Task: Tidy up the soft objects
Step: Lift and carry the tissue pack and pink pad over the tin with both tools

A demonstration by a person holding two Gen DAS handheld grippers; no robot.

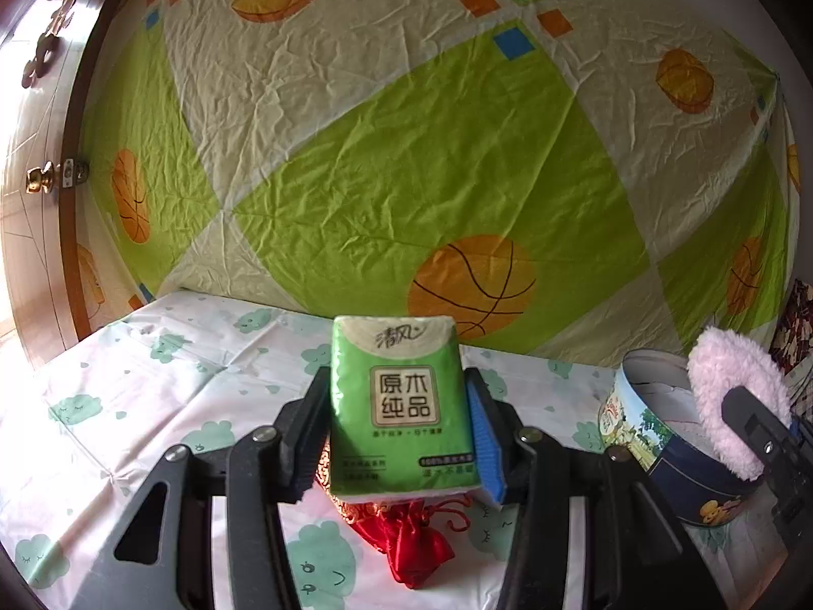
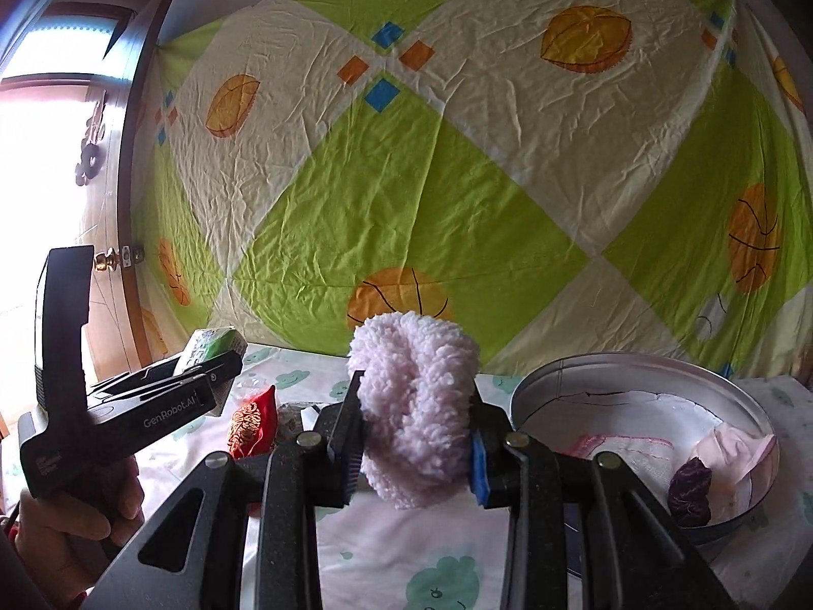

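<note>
My left gripper is shut on a green tissue pack, held upright above the table; the same pack and gripper show at the left of the right wrist view. My right gripper is shut on a fluffy pink plush piece, which also appears at the right of the left wrist view, just over the round tin. That tin stands to the right and holds a pink cloth and a dark purple pouch. A red embroidered pouch lies on the table under the tissue pack.
The table wears a white cloth with green cloud prints. A green and cream sheet with orange balls hangs behind it. A wooden door with a brass knob stands at the left. A hand grips the left gripper's handle.
</note>
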